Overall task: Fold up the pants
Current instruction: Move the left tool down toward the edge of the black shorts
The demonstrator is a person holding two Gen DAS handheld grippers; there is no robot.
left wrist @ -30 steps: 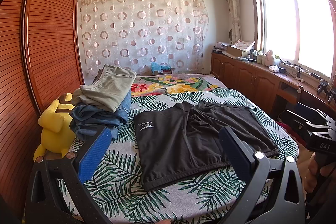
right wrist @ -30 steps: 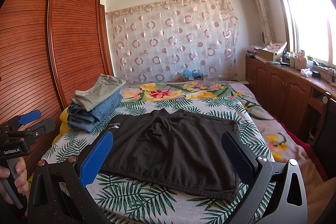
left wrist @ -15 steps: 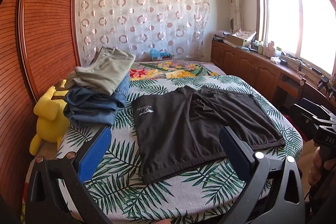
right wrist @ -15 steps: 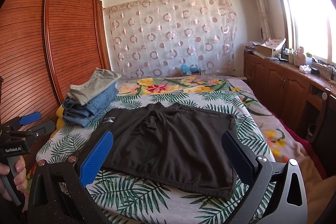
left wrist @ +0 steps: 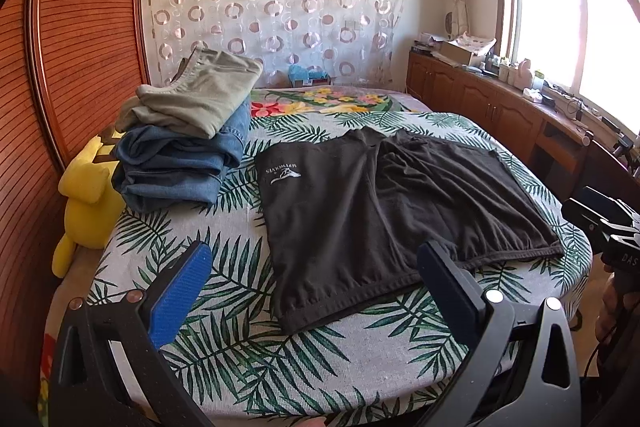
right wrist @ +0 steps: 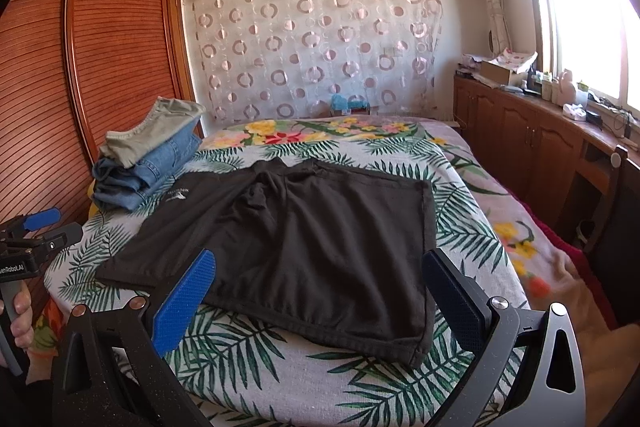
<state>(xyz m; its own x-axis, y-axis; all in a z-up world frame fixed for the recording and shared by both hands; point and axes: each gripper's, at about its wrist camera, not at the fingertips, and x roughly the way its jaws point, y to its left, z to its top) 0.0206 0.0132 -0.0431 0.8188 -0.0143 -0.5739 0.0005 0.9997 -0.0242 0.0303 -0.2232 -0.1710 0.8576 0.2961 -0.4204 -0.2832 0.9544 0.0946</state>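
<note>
Black shorts (left wrist: 372,211) with a small white logo lie spread flat on the leaf-print bed cover; they also show in the right wrist view (right wrist: 304,239). My left gripper (left wrist: 316,263) is open and empty, above the near hem of the shorts' left leg. My right gripper (right wrist: 320,271) is open and empty, above the near hem at the right side. Neither touches the cloth.
A stack of folded jeans (left wrist: 180,163) and olive pants (left wrist: 200,99) sits at the bed's far left, beside a yellow plush toy (left wrist: 88,199). A wooden wardrobe (left wrist: 60,67) stands left. A wooden cabinet (right wrist: 532,131) runs under the window at right.
Both grippers have moved forward and tilted down toward the bed; the shorts look larger and closer. Both stay open. The shorts have not moved.
</note>
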